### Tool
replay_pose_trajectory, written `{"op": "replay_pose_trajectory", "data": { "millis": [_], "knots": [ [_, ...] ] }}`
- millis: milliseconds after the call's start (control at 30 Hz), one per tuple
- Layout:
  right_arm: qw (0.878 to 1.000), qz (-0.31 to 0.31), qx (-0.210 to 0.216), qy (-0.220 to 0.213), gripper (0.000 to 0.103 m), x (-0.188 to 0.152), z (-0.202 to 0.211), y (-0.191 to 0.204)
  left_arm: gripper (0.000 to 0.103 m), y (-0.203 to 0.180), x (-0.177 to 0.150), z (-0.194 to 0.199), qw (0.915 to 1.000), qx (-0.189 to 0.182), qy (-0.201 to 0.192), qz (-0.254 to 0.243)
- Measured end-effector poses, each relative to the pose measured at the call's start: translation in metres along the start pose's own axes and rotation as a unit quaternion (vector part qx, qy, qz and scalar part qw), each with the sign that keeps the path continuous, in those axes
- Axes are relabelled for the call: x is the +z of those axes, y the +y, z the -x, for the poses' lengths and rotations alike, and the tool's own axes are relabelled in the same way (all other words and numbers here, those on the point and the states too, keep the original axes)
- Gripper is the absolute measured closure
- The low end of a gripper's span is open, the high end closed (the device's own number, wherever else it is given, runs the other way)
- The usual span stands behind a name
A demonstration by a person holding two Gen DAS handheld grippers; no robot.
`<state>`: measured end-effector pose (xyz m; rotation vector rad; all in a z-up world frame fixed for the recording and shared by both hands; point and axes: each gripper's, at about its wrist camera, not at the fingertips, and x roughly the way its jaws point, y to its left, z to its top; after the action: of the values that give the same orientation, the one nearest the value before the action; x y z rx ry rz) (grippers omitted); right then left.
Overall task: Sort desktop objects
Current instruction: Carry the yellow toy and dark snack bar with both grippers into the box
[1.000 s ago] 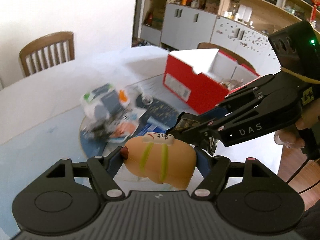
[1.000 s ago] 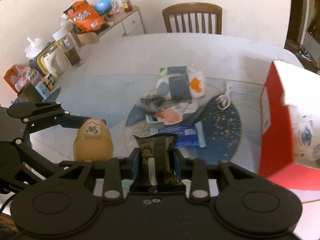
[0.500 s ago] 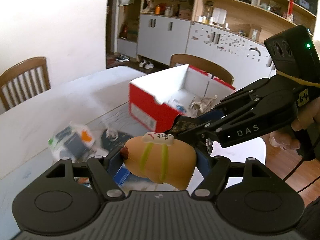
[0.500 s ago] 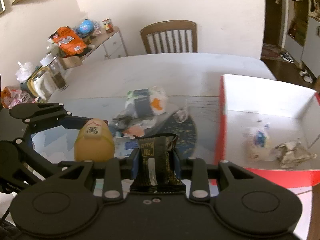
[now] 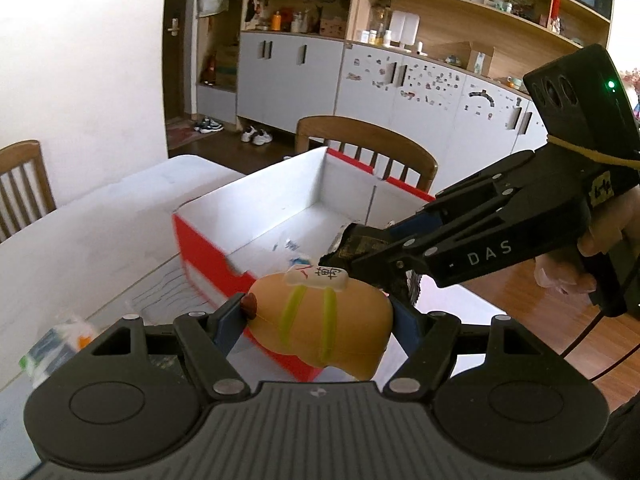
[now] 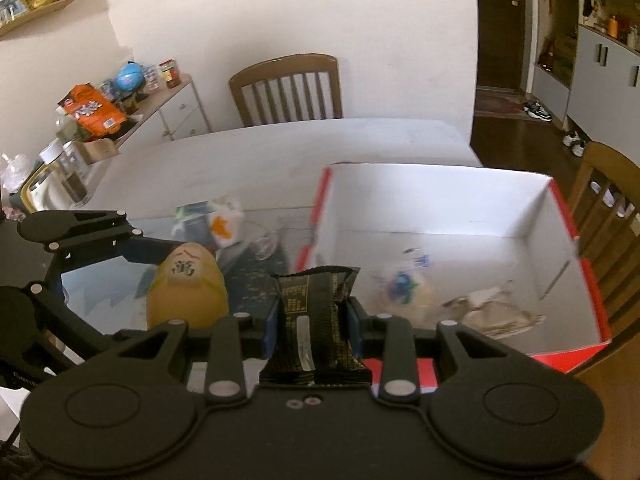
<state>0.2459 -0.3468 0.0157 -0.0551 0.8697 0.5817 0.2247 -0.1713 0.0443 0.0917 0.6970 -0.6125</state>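
1. Left wrist view, nearest the lens: the left claw [image 5: 320, 312] is clenched on a tan, rounded squishy toy with yellow-green stripes and a white mahjong tile on top [image 5: 320, 320], its blue pads pressing the toy's two ends.
2. Right wrist view, nearest the lens: the right claw [image 6: 314, 320] is clamped on a black foil snack packet with gold print [image 6: 314, 328], which stands upright between the pads and pokes out above them.
3. Just beyond the toy, the right claw reaches in from the right side of the left view, its tip close to the tile; whether the two touch I cannot tell.
4. What has changed: a second ago both cameras looked at the heap of packets on the dark round mat, with the red cardboard box with a white inside [image 5: 208, 240] off to the side. Now the box fills the middle of both views and the heap has slid to the left edge. Both hands have carried their loads from the pile towards the box.
5. For the task, this reads as the transport leg nearly done; the release is not yet made.
6. In the right view the packet sits over the box's near wall [image 6: 560, 354], and the toy hangs left of the box, over the tabletop [image 6: 280, 152].
7. Farther in, a crumpled wrapper [image 6: 492, 314] and a small white pack [image 6: 404, 286] lie on the box floor.
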Motion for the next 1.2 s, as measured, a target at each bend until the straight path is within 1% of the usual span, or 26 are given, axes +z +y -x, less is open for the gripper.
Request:
{"op": "replay_pose_trajectory", "data": {
  "millis": [233,400,500,633,800,1067,1200],
  "knots": [
    [1.0,-0.004,-0.005,0.001,0.07,0.003,0.001,-0.039,0.028,-0.017,0.021,-0.032,0.9999,-0.004,0.007,-0.009],
    [1.0,-0.004,-0.003,0.003,0.07,0.006,0.0,-0.059,0.028,-0.021,0.035,-0.051,0.9999,-0.004,0.013,-0.01],
    [1.0,-0.003,-0.005,0.004,0.07,0.009,-0.001,-0.071,0.028,-0.021,0.044,-0.061,0.9998,-0.011,0.012,-0.007],
    [1.0,-0.004,-0.012,0.007,0.07,0.014,-0.005,-0.089,0.028,-0.021,0.054,-0.082,0.9995,0.0,0.029,-0.01],
    [1.0,-0.006,-0.022,0.014,0.07,0.021,-0.017,-0.11,0.028,-0.014,0.065,-0.109,0.9989,0.003,0.047,0.004],
    [0.999,-0.022,-0.027,0.028,0.07,0.026,-0.04,-0.136,0.028,-0.012,0.067,-0.141,0.9968,0.012,0.079,-0.003],
    [0.998,-0.026,-0.029,0.038,0.07,0.032,-0.055,-0.143,0.028,-0.01,0.074,-0.156,0.9955,0.022,0.092,-0.007]
  ]
}}
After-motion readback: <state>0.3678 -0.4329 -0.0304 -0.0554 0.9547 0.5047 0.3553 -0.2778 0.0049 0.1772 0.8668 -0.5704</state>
